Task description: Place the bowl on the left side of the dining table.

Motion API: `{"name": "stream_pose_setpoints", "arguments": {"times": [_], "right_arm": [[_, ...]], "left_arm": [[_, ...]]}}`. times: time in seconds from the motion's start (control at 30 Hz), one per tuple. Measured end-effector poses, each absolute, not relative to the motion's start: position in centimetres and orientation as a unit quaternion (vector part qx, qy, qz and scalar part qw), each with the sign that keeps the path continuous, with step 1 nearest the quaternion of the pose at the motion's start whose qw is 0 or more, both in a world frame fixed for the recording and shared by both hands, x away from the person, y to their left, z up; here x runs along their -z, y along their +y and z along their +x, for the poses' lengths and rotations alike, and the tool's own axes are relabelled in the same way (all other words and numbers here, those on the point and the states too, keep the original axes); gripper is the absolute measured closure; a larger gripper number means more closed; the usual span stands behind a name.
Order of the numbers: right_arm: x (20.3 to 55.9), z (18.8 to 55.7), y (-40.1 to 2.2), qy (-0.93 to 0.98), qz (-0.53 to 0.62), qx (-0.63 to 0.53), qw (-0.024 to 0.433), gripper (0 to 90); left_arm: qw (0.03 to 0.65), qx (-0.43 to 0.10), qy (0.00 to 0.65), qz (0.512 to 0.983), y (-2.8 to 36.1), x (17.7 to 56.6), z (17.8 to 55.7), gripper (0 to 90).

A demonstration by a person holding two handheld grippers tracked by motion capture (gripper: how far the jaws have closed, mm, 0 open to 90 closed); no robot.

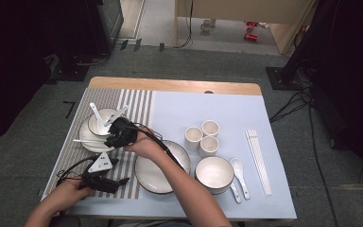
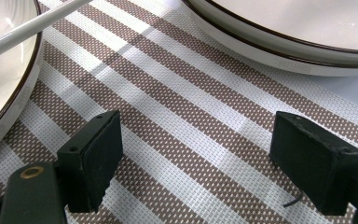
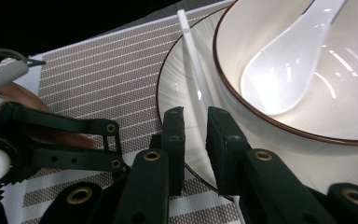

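I am laying a white chopstick (image 3: 193,70) on the brown-rimmed plate (image 3: 177,88), my right hand-held gripper (image 3: 195,135) barely parted around it, more chopsticks waiting.

Right gripper (image 1: 119,132) body covers part of the plate (image 1: 86,137) and bowl (image 1: 99,122) near the desk's left edge in the high view; jaw tips not visible there. Right gripper view: chopstick (image 3: 193,65) lower end runs down into the narrow gap between the jaws, contact unclear. Spoon (image 3: 284,70) handle and bowl both cut off by the top and right edges. Left gripper view: both plates cropped at the top corners, a white stick (image 2: 28,32) cut off at both ends. Person's forearm hides part of the near plate (image 1: 158,177).
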State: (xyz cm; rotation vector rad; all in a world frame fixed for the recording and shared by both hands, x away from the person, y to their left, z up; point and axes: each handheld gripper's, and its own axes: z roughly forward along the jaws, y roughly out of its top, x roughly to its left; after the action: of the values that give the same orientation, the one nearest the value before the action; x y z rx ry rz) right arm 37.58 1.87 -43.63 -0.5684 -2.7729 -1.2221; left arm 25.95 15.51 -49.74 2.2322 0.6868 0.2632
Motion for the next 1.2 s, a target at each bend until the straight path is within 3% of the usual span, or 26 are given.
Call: {"name": "stream_pose_setpoints", "arguments": {"times": [0.33, 0.8, 1.2], "right_arm": [[42.1, 37.1, 0.7, -0.894, -0.200, 0.400, 0.018, 61.9], [39.7, 35.9, -0.6, -0.890, -0.216, 0.401, 0.002, 49.2], [38.3, 35.1, -2.2, -0.889, -0.213, 0.405, -0.008, 48.8]], "left_arm": [[0.383, -0.106, 0.269, 0.877, 15.5, 49.7, 25.9, 17.1], [0.384, -0.106, 0.268, 0.877, 15.5, 49.7, 26.0, 17.1], [0.383, -0.106, 0.267, 0.878, 15.5, 49.7, 26.0, 17.1]]}}
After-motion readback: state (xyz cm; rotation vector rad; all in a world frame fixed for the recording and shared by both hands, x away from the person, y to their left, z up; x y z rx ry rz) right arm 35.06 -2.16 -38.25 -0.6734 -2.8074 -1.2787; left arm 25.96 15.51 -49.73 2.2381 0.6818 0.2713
